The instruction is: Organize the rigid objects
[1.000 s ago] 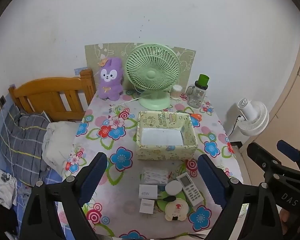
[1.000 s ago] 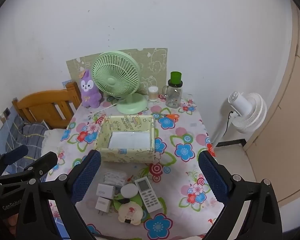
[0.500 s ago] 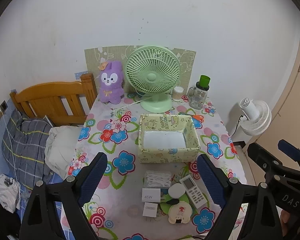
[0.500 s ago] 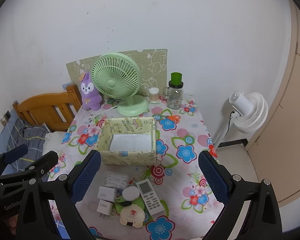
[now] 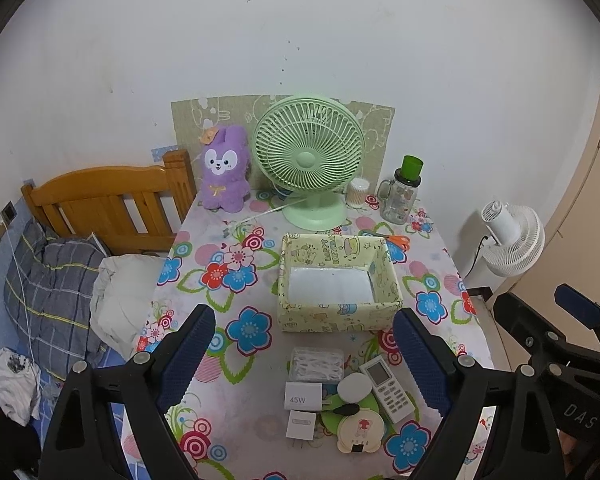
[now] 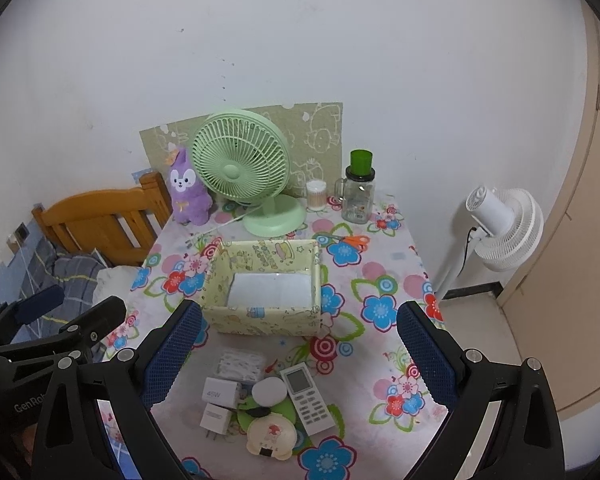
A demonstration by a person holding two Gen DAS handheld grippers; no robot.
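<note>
Both grippers, left point(image 5: 302, 356) and right point(image 6: 298, 350), released and empty above the desk's near edge. Remote point(image 6: 307, 398) lies below between them, long axis toward the box point(image 6: 265, 322); right nearer.

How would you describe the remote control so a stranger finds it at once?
Start at the yellow patterned box on the floral table. In the cluster in front of it, the remote control lies rightmost: a long white slab, the only item with a screen and buttons.
</note>
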